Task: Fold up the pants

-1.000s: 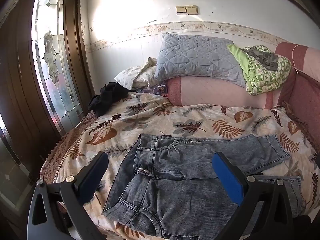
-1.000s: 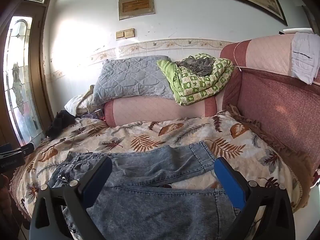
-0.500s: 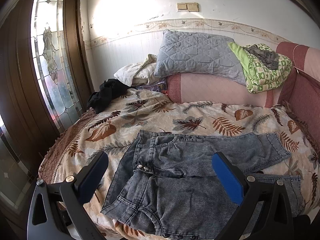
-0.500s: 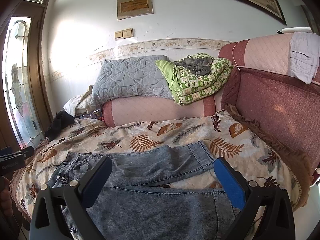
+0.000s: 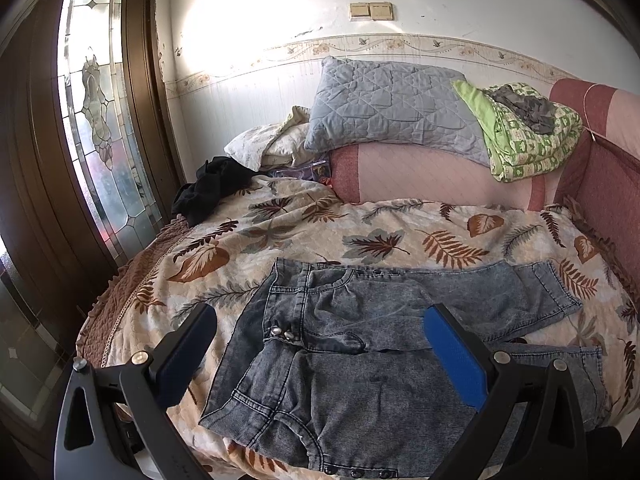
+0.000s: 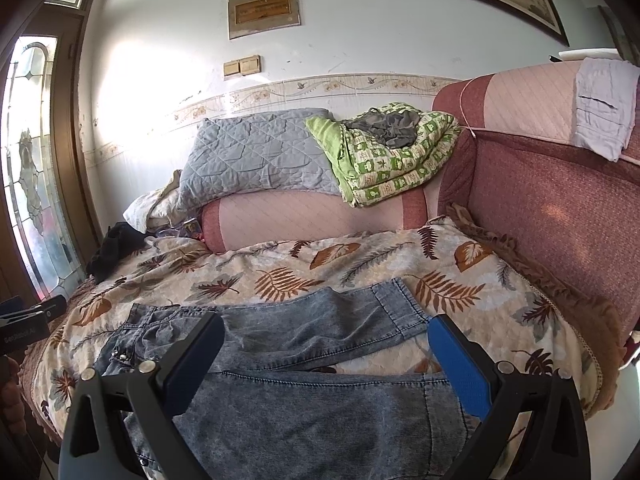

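Note:
Grey-blue denim pants (image 5: 360,344) lie spread flat on a leaf-patterned bedspread (image 5: 320,232), waist to the left, both legs running right. The far leg ends in a cuff (image 5: 556,292). My left gripper (image 5: 320,352) hovers open above the waist and crotch area, holding nothing. In the right wrist view the same pants (image 6: 304,412) fill the near part, the far leg's cuff (image 6: 396,308) lying mid-bed. My right gripper (image 6: 324,360) is open over the legs, empty. The left gripper (image 6: 28,320) shows at the left edge of that view.
At the back a pink bolster (image 5: 432,176) carries a grey quilted pillow (image 5: 392,100) and a green patterned blanket (image 5: 528,136). Black clothing (image 5: 208,192) lies at the bed's far left by a stained-glass door (image 5: 92,120). A red sofa back (image 6: 560,200) bounds the right.
Both views have drifted slightly, the left one pulling back a little so the pants sit lower and farther. The pants have not moved and both grippers stay open.

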The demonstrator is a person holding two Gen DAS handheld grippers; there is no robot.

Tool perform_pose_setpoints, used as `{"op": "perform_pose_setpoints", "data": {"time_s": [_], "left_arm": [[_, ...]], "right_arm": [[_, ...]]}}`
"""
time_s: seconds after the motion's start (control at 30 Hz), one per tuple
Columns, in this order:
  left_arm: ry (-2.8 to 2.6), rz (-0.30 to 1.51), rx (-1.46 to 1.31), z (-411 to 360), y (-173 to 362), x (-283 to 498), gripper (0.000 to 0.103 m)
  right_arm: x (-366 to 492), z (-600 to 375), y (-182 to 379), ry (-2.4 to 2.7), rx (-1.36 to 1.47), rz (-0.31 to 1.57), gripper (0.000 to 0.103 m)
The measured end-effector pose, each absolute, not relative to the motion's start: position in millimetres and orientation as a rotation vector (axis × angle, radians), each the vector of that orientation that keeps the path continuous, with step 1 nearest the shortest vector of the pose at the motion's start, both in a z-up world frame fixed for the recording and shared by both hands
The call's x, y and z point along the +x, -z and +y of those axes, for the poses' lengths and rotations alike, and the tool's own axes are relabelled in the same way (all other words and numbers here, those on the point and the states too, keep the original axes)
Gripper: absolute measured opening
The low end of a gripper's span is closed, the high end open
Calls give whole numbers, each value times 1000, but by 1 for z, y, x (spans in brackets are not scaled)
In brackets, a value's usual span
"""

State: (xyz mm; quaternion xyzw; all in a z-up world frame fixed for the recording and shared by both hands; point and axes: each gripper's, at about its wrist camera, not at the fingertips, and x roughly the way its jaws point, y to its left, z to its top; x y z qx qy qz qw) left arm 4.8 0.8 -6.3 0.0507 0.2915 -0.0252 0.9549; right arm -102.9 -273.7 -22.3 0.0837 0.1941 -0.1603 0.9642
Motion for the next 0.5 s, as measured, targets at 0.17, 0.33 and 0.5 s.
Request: {"op": "perform_pose_setpoints", "data": {"time_s": [0.17,0.33,0.5], "left_arm": [[42,551,141,-2,8,6,103],[44,558,154,-6,9,8,103],[49,555,133,-6,11,7,103]], "right_arm": [[-102,-278,23,331,185,399,103],[-101,-281,27,336,198,408,103],[-100,-279,27,327,191,408,103]]}}
